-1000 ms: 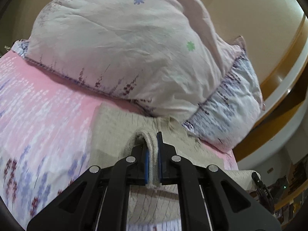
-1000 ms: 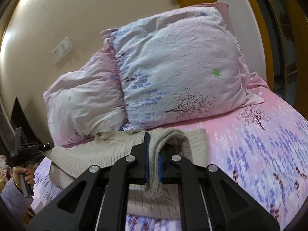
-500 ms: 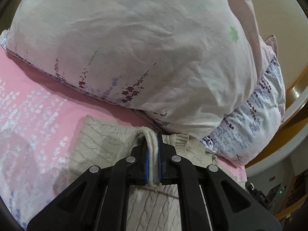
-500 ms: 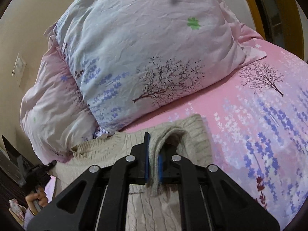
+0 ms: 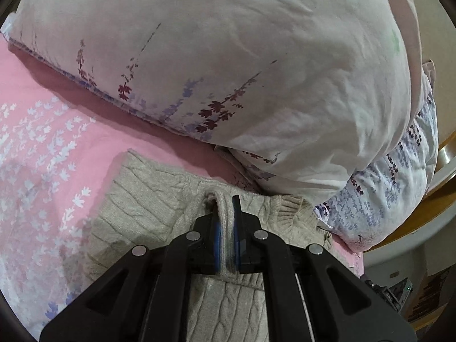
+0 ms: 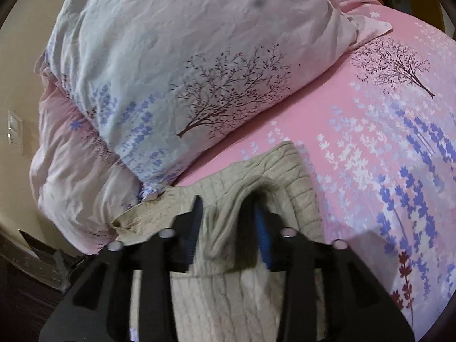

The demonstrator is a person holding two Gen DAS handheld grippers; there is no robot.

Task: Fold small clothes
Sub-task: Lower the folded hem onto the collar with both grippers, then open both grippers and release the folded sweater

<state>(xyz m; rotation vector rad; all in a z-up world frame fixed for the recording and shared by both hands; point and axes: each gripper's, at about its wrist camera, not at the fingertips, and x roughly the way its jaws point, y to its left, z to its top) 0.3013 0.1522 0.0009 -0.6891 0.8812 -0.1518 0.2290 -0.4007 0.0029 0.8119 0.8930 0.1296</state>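
left gripper (image 5: 226, 229): fingers pretty much closed, pinching a rolled ribbed edge of the beige cable-knit sweater (image 5: 148, 213) between the blue pads, which press it from both sides

right gripper (image 6: 228, 229): fingers spread wide apart. A bunched fold of the sweater (image 6: 287, 179) sits in the gap, up against the left pad, while the right pad (image 6: 262, 236) has clear space next to it. So it's not clamping anything

sweater: lying on the bed, folded over on itself, far edge touching the bottom of the pillows. In the left wrist view a ribbed cuff or hem sticks out on the right, just beside the lower pillow

pillows: two, stacked and leaning. The big pale one (image 5: 256, 65) has purple flower sprigs; in the right wrist view the front pillow (image 6: 185, 65) shows a dark tree print and a green flower

bed sheet (image 5: 42, 148): pink with white and purple flower print, plus a tree print (image 6: 396, 62) off to the right of the pillow

wall: beige, with a light switch plate (image 6: 14, 126) at the left edge of the right wrist view
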